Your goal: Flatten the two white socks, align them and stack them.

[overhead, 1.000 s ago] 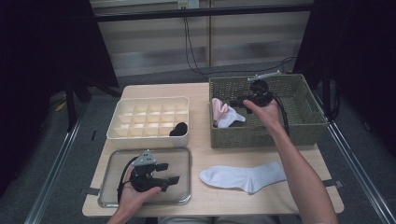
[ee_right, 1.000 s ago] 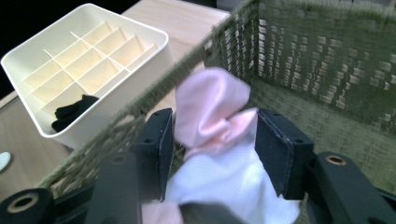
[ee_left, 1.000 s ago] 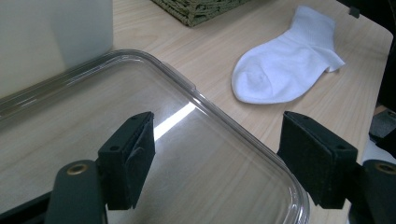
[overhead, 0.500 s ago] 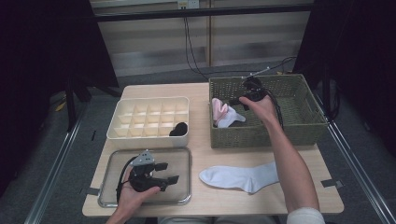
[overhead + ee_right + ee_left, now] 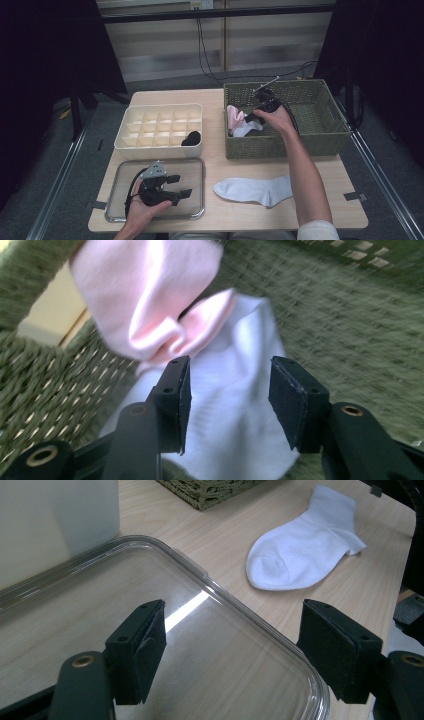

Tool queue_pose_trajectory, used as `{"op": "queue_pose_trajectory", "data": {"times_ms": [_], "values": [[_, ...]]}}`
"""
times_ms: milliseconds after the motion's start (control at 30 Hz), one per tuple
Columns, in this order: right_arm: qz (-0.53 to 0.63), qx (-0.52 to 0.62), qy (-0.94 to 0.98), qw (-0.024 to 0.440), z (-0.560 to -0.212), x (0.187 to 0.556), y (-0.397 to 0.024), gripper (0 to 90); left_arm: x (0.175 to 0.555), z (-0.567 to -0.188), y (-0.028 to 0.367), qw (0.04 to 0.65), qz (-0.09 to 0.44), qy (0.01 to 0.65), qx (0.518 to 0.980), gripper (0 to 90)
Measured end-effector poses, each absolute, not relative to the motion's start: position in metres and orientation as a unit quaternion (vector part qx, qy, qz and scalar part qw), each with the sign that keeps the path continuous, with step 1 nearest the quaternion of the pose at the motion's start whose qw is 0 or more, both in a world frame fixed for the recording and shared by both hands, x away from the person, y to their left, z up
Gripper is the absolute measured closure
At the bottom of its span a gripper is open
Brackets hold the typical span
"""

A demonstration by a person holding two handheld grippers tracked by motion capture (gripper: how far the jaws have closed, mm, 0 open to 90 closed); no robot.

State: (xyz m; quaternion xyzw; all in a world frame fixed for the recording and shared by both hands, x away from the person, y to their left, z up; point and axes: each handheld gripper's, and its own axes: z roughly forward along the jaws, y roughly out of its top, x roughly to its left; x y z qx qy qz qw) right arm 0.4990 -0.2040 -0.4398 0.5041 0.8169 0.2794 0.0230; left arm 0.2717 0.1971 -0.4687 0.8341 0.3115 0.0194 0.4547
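Note:
Inside the green woven basket (image 5: 320,135) lie a pink sock (image 5: 233,116) and a white sock (image 5: 245,131) at its left end. My right gripper (image 5: 252,120) reaches down onto them. In the right gripper view its jaws have just been closing and stand partly apart (image 5: 230,390); the white sock (image 5: 240,340) lies between them, untouched by the pads, with the pink sock (image 5: 150,290) just beyond. My left gripper (image 5: 170,192) rests open over the clear tray (image 5: 195,167), with nothing between its pads (image 5: 235,645). Another white sock (image 5: 255,190) lies flat on the table.
A white divided box (image 5: 160,125) stands behind the tray, with a rolled black sock (image 5: 191,138) in its front right compartment. The loose white sock (image 5: 305,550) lies just past the tray's rim (image 5: 215,587). Dark space surrounds the wooden table (image 5: 220,150).
My right gripper has sunk and shifted left inside the basket, down onto the two socks. The left gripper has stayed where it was on the tray.

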Motion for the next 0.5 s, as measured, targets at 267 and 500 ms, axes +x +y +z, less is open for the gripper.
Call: {"op": "queue_pose_trajectory", "data": {"times_ms": [267,500], "values": [[0.27,0.501,0.822,-0.011,-0.4444,0.502,-0.2025,60.7,0.272,-0.469,0.1952,0.451,0.018,0.305,0.839,26.9],[0.273,0.495,0.825,-0.014,-0.4421,0.5025,-0.2013,88.2,0.2725,-0.469,0.1956,0.452,0.018,0.305,0.838,26.9]]}}
